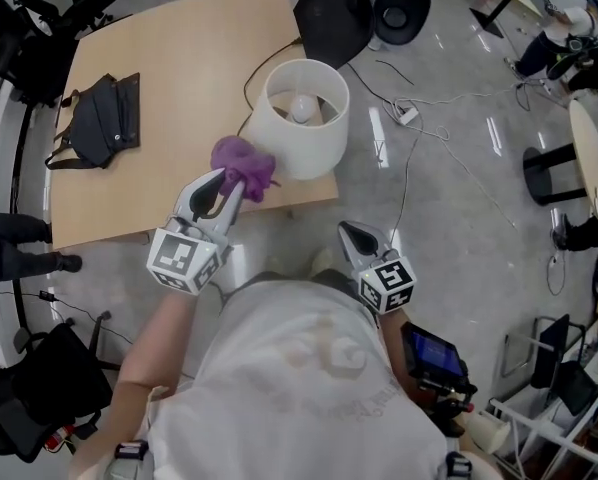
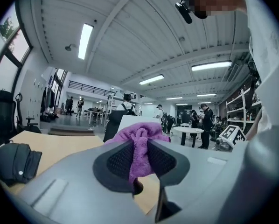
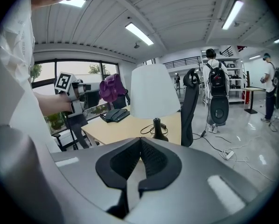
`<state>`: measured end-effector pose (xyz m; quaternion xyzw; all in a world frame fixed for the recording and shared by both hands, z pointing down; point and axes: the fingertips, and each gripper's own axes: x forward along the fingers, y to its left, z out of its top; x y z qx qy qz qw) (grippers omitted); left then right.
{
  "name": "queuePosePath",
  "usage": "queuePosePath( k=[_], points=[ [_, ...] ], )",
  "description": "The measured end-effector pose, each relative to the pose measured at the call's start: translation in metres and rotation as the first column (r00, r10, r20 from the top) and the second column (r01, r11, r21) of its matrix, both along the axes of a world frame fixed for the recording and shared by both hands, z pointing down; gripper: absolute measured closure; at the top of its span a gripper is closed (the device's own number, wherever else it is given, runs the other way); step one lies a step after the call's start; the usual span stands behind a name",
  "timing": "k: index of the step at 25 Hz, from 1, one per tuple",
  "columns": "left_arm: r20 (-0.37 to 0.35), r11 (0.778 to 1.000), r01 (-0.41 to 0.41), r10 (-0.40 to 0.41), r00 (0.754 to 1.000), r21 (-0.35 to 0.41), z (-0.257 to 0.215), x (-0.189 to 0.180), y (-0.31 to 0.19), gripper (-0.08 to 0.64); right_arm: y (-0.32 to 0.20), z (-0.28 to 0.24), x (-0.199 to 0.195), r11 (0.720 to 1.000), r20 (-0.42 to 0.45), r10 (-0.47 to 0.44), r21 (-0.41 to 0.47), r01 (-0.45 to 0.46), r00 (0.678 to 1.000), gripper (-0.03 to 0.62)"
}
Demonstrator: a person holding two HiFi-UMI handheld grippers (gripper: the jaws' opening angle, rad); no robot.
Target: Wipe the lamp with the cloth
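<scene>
Counted: one lamp, one purple cloth, one black bag and one desk, with two grippers over and beside it.

The left gripper has its jaws clamped on the cloth. A fold is pinched between the pads and the rest bunches out past the tips. The right gripper is empty, with its jaws closed tip to tip, and is held low by the person's body at 5 o'clock from the lamp.

From the head view the cloth sits at 7 o'clock of the white shade and overlaps its rim, so contact cannot be judged there. The right gripper view shows a narrow gap between cloth and shade, with the cloth raised to upper-shade height.

The shade hides the lamp's base from above; only the bulb shows through the open top. The dark base appears in the right gripper view. The person's shirt blocks the desk's near edge at 6 o'clock.

The lamp stands close to the desk's near right corner, just inside the edge. Bare desk lies between it and the bag at 9 o'clock. On the floor at 3 o'clock lie loose cables.
</scene>
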<state>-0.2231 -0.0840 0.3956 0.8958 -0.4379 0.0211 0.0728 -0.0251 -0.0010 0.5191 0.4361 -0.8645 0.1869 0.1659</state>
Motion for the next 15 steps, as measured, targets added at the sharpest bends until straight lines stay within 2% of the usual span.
queuePosePath(
  k=[8,15],
  points=[
    [0.0,0.996,-0.003,0.003,1.0,0.093,-0.037,0.031,-0.038,0.474,-0.009,0.0,0.022,0.999,0.043,0.037,0.003,-0.037,0.998,0.58],
    [0.023,0.997,0.032,-0.034,0.999,0.077,-0.025,0.042,-0.05,0.472,-0.012,0.004,0.037,0.999,0.062,0.044,0.009,-0.045,0.997,0.58]
  ],
)
